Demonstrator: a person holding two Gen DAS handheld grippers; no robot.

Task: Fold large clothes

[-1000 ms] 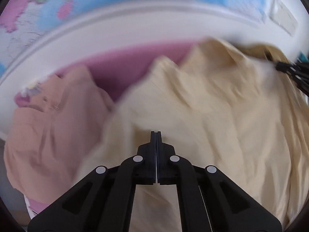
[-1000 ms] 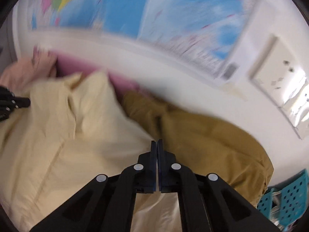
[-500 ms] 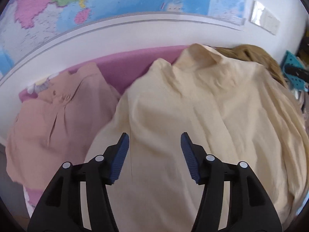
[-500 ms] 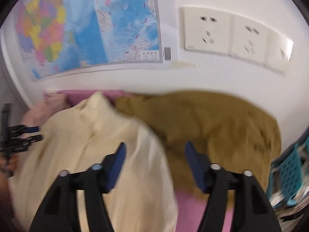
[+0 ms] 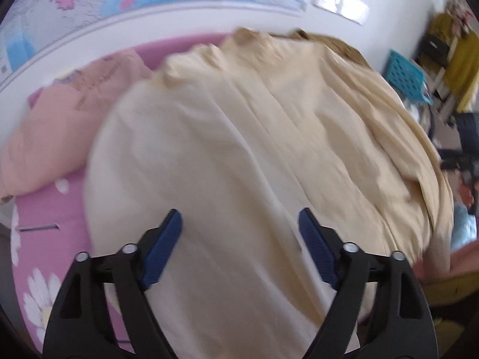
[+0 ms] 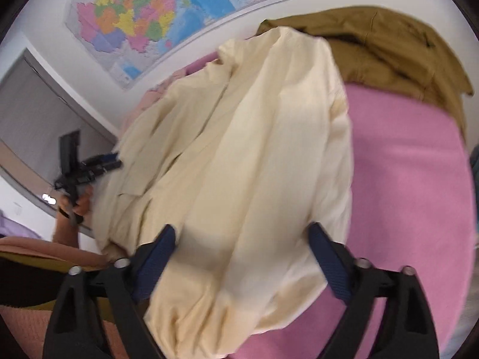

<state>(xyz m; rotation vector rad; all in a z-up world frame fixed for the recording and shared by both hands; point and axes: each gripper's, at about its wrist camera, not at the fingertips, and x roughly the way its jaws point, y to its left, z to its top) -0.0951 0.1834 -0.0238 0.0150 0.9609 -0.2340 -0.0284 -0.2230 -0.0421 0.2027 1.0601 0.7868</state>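
A large cream shirt (image 5: 254, 137) lies spread on the pink bed sheet (image 5: 48, 239), collar toward the wall. My left gripper (image 5: 239, 220) hovers over its lower part. Its jaws are opening, and only the cloth below shows between them, with nothing gripped. My right gripper (image 6: 242, 232) hangs over the shirt (image 6: 245, 155) near its hem. Those jaws are closing slightly from wide, the pads not pressing on the cloth that shows between them. In the right wrist view a hand (image 6: 79, 202) holds the left gripper (image 6: 103, 161) at the shirt's left edge.
A peach shirt (image 5: 60, 125) lies left of the cream one, and a mustard-brown garment (image 6: 389, 51) sits by the wall on the right. Bare pink sheet (image 6: 404, 173) stretches to the right. A map (image 6: 143, 21) hangs on the wall; a blue crate (image 5: 404, 74) stands beyond the bed.
Both grippers went from shut to open and let go of the cream shirt. Both drew back from the collar end toward the hem, and the right view swung round.
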